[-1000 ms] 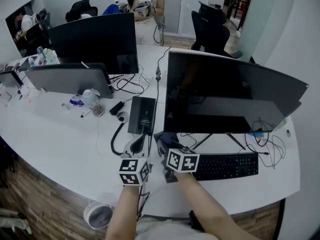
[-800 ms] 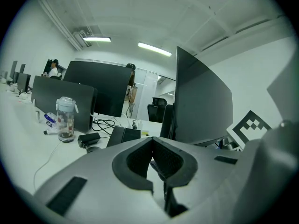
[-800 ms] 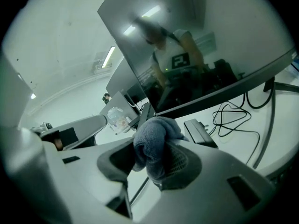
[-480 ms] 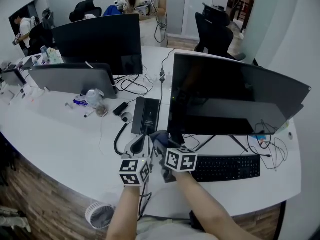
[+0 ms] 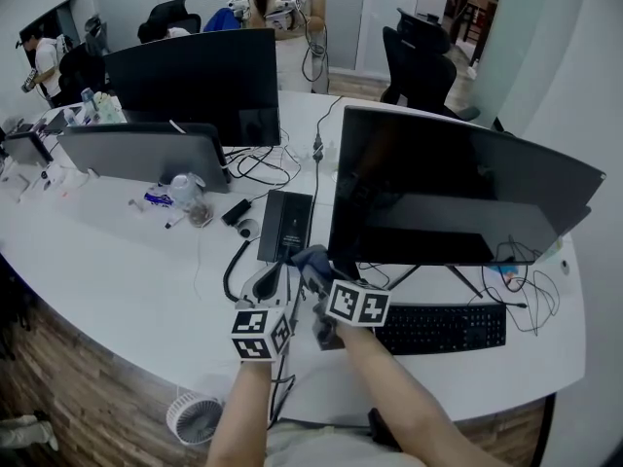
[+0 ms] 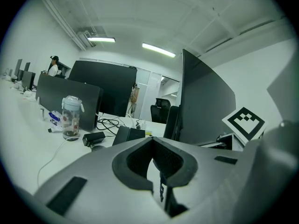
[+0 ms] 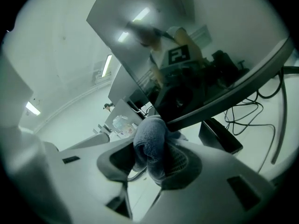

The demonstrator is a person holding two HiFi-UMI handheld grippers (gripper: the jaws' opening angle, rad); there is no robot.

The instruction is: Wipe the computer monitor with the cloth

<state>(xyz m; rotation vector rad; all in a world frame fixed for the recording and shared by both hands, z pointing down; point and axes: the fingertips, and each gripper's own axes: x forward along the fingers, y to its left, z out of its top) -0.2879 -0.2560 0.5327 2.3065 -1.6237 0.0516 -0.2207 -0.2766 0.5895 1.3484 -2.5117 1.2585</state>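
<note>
The computer monitor stands at the right of the white desk, its wide dark screen off. My right gripper is shut on a bunched blue-grey cloth, just below the screen's lower left corner. In the right gripper view the cloth bulges out of the right gripper, and the monitor's bottom edge runs close above it. My left gripper rests low beside the right one. In the left gripper view the left gripper is shut and empty, and the monitor rises to its right.
A black keyboard lies under the monitor, with cables at its right. A flat black box, a bottle, a second monitor and a grey screen back fill the desk's left. A small fan sits on the floor.
My right gripper has risen slightly with the cloth, towards the monitor's lower left corner. The left gripper has hardly moved.
</note>
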